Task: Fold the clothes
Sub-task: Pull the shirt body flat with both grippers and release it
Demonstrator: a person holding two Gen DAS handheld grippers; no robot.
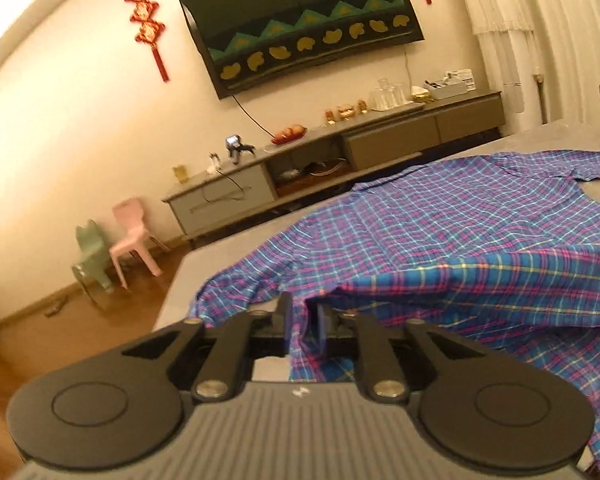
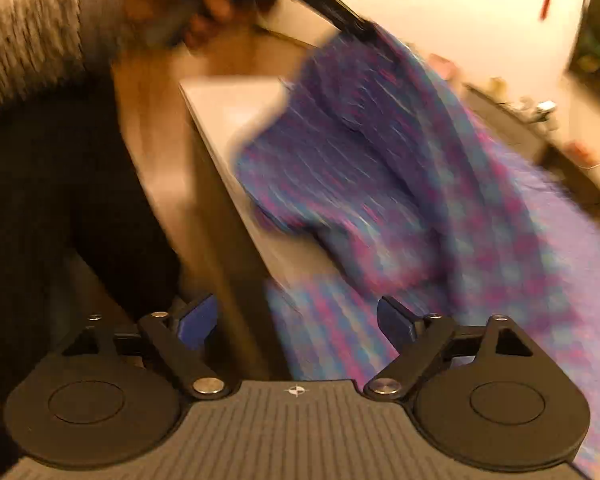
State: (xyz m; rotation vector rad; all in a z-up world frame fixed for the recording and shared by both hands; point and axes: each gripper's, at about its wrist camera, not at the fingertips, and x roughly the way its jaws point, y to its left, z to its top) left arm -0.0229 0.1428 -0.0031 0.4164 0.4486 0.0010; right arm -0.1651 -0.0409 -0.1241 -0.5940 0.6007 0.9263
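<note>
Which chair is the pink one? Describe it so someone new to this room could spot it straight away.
Start at the long grey cabinet under the wall-mounted TV and follow it to its left end. On the wooden floor there stand two small plastic chairs side by side. The pink chair is the one nearer the cabinet; its neighbour, the green chair, is further left.

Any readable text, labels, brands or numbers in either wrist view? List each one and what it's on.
No text reads in either view.
White boxes on the TV cabinet: dark print, too small to read.
Red knot hangings on the wall: any characters are too small to tell.
TV: shapes only, no words.
Gripper bodies: a small emblem, no lettering.
Right wrist view: too motion-blurred; the plaid shirt shows no label.
</note>
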